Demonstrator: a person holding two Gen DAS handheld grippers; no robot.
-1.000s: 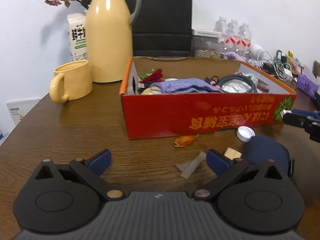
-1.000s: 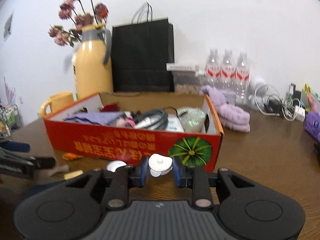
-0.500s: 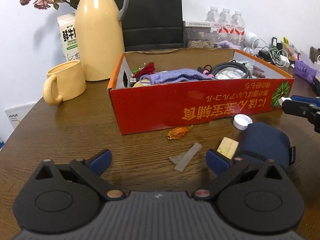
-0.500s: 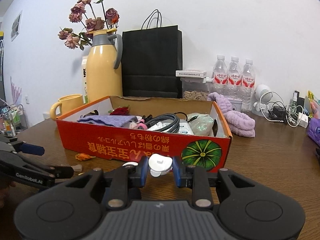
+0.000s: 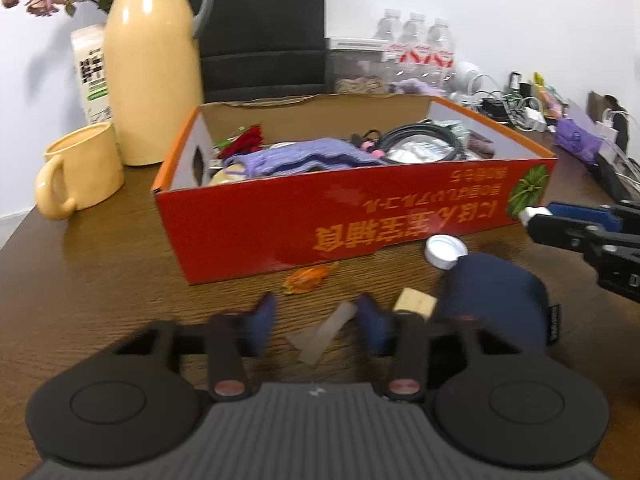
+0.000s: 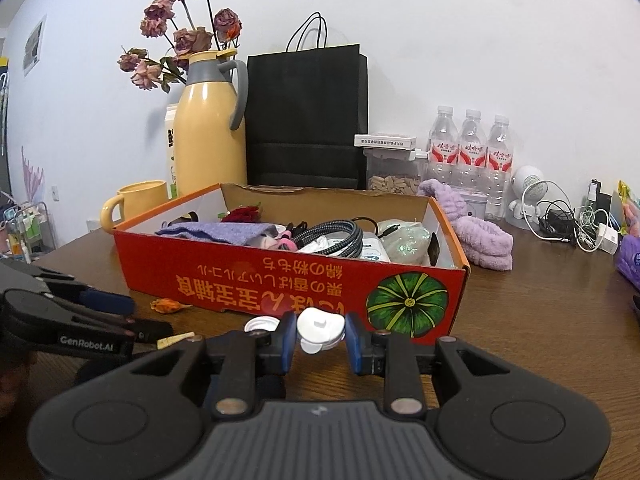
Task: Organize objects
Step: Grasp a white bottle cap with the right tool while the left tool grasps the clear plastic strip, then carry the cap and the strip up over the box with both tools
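Note:
A red cardboard box [image 5: 360, 220] [image 6: 280, 280] holds a purple cloth, cables and packets. In front of it on the wooden table lie an orange dried flower [image 5: 306, 278], a clear strip [image 5: 324, 334], a tan block [image 5: 414, 302], a white cap [image 5: 444, 250] and a dark blue pouch [image 5: 496, 300]. My left gripper [image 5: 318, 326] is partly closed around the clear strip, touching nothing I can see. My right gripper [image 6: 320, 338] is shut on a white plastic piece [image 6: 320, 328] and hovers before the box's front wall; it also shows in the left wrist view [image 5: 560, 226].
A yellow thermos [image 5: 154, 68], a yellow mug [image 5: 84, 170], a milk carton [image 5: 92, 74] and a black paper bag [image 6: 306, 120] stand behind the box. Water bottles [image 6: 472, 156], a purple towel [image 6: 478, 236] and chargers with cables [image 6: 576, 224] fill the right side.
My left gripper's fingers have drawn much closer together and moved forward toward the clear strip. My right gripper has risen a little, still holding the white piece.

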